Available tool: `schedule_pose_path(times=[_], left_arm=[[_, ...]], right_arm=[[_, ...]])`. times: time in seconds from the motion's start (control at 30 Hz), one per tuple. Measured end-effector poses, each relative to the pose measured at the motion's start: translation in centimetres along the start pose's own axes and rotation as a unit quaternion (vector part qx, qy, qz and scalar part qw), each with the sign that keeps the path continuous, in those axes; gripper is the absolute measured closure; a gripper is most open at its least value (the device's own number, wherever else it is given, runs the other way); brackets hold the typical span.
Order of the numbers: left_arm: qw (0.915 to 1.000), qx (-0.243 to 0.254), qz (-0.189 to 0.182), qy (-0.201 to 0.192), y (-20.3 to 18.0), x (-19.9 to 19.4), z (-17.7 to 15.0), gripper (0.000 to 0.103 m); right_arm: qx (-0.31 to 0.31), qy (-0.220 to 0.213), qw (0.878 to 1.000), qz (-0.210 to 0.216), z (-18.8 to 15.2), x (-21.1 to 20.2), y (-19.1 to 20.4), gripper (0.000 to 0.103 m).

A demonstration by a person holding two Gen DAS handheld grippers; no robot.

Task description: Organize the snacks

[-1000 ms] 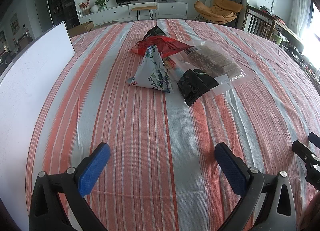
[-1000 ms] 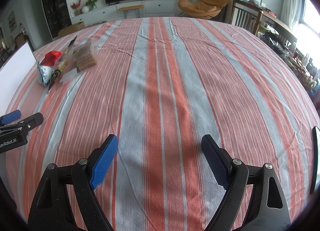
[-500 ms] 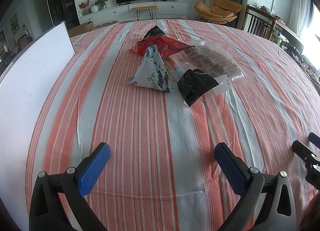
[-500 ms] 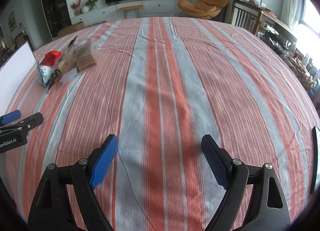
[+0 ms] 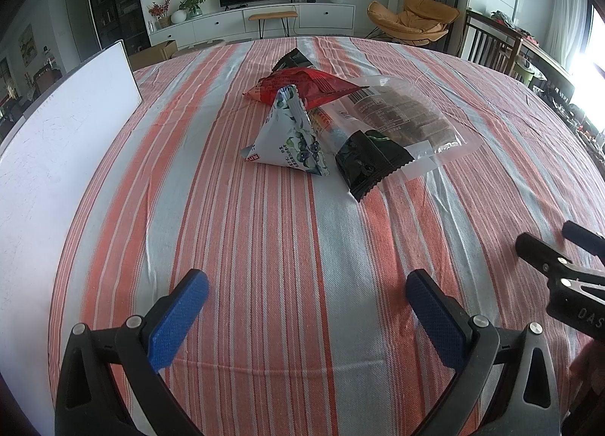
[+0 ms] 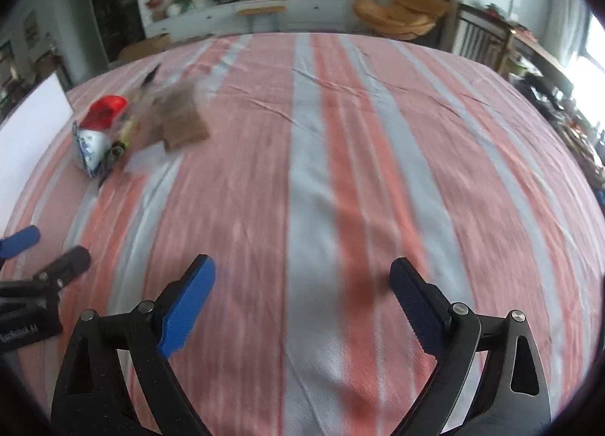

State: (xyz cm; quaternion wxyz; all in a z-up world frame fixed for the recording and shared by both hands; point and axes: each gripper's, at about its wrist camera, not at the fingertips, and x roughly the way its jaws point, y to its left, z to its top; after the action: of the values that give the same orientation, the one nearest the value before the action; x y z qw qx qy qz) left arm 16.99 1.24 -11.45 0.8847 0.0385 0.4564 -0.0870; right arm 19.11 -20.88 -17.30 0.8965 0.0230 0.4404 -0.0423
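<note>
Your snacks (image 5: 340, 122) sit heaped at upper centre of the desk (image 5: 264, 247), untouched. Both hand-held grippers, left (image 5: 306, 307) and right (image 6: 302, 296), gape empty, the right's jaws just widening, likely for a reach.

Bare striped tablecloth (image 5: 295, 247) is lying open straight ahead of your left gripper (image 5: 306, 307), right up to the snack pile (image 5: 340, 122). A white board (image 5: 56, 156) is walling off its left side. Your right gripper (image 6: 302, 300) is facing clear cloth ahead, with the left gripper crowding its left edge.
</note>
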Motion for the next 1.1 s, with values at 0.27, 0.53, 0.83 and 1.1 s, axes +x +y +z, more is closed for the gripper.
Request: schedule_pose_path(times=[0.27, 0.53, 0.83, 1.1], left_arm=[[1.0000, 0.000, 0.000, 0.000, 0.04, -0.18, -0.09, 0.000], [1.0000, 0.000, 0.000, 0.000, 0.00, -0.15, -0.07, 0.000], [1.0000, 0.000, 0.000, 0.000, -0.01, -0.13, -0.06, 0.000], [1.0000, 0.000, 0.000, 0.000, -0.02, -0.12, -0.06, 0.000]], right_arm=[[0.001, 0.000, 1.000, 0.001, -0.17, -0.18, 0.03, 0.006], [0.001, 0.000, 1.000, 0.001, -0.16, -0.21, 0.04, 0.006], [0.001, 0.000, 1.000, 0.001, -0.16, -0.23, 0.03, 0.006], [0.001, 0.000, 1.000, 0.001, -0.16, -0.26, 0.03, 0.006]])
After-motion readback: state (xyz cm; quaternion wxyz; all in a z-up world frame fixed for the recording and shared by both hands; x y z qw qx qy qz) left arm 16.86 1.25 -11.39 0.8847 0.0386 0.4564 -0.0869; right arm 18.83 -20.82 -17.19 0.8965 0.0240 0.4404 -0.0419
